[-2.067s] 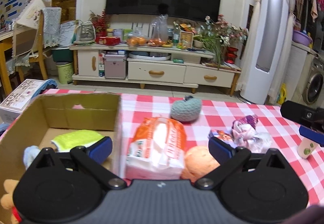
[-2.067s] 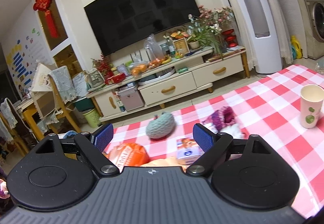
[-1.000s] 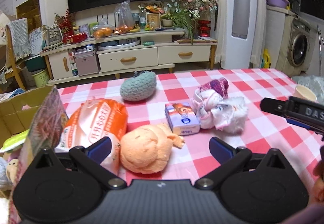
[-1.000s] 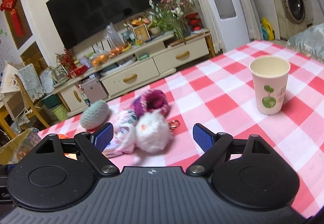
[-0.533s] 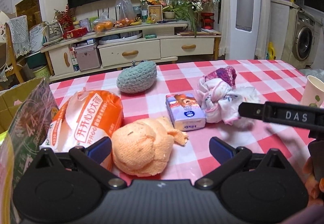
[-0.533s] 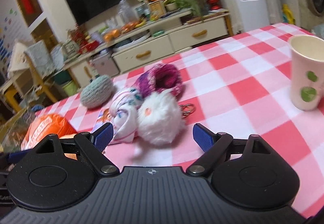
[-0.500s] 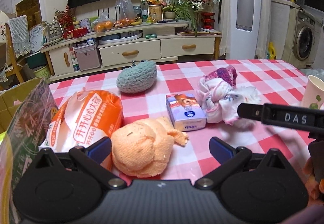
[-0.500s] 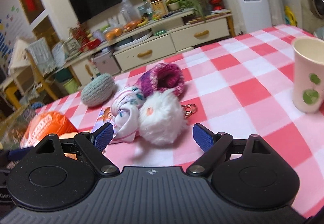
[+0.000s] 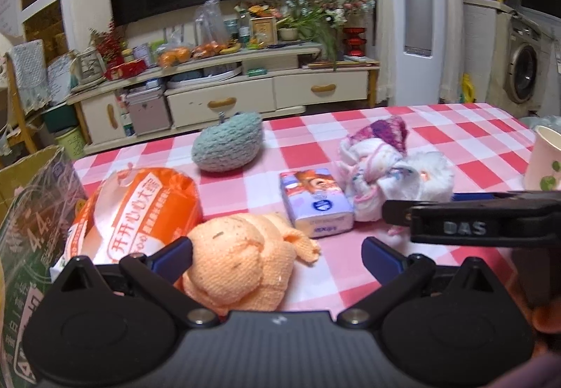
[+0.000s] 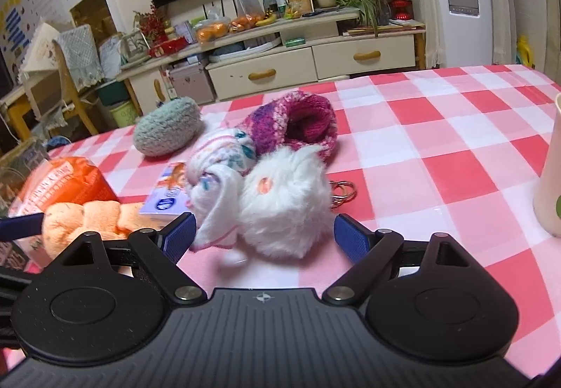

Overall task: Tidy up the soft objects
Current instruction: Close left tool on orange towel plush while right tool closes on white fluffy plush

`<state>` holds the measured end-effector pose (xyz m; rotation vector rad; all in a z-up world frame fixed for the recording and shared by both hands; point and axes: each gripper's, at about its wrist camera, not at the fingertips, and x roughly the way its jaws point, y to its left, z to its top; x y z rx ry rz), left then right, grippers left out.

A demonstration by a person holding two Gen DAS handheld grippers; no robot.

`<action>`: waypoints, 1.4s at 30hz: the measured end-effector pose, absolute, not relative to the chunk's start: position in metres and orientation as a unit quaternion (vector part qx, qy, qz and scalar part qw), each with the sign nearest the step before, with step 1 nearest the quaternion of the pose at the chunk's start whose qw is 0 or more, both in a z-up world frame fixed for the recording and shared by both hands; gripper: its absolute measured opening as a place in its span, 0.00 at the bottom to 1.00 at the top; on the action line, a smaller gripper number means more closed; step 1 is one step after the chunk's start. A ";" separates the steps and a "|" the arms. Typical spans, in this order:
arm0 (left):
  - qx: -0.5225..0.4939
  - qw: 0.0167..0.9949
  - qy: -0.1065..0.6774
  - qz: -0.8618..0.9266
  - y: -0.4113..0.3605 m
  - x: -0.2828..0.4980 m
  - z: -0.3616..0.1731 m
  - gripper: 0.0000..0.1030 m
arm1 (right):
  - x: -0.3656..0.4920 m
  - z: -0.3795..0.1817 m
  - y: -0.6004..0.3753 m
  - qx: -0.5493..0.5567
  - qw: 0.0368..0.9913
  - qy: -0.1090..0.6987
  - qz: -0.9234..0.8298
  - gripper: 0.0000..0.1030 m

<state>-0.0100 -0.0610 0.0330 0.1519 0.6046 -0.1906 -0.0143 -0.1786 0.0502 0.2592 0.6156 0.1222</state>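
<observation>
Pompom (image 10: 284, 205) sits between right gripper's (image 10: 264, 235) wide-open jaws.

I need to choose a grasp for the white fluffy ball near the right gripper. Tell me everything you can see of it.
The white fluffy ball is a rounded pompom of long, soft-looking white fur with one small pinkish-orange spot on its top. It rests on the red-checked tablecloth, just ahead of the open right gripper and between its fingers' line. Its left side presses against the knotted white patterned cloth; the purple knitted sock lies right behind it. Metal key rings stick out at its right, apparently attached.
</observation>
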 end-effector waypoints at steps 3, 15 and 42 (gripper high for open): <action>0.078 0.946 0.291 -0.120 -0.067 -0.016 0.033 0.98 | -0.012 0.048 -0.181 0.113 0.944 0.307 0.047 1.00; 0.090 0.953 0.257 -0.136 -0.072 -0.029 0.042 0.98 | -0.018 0.046 -0.209 0.148 0.940 0.308 0.013 1.00; 0.171 0.941 0.289 -0.054 -0.071 0.004 0.021 0.52 | 0.000 0.043 -0.201 0.108 0.951 0.288 0.039 0.66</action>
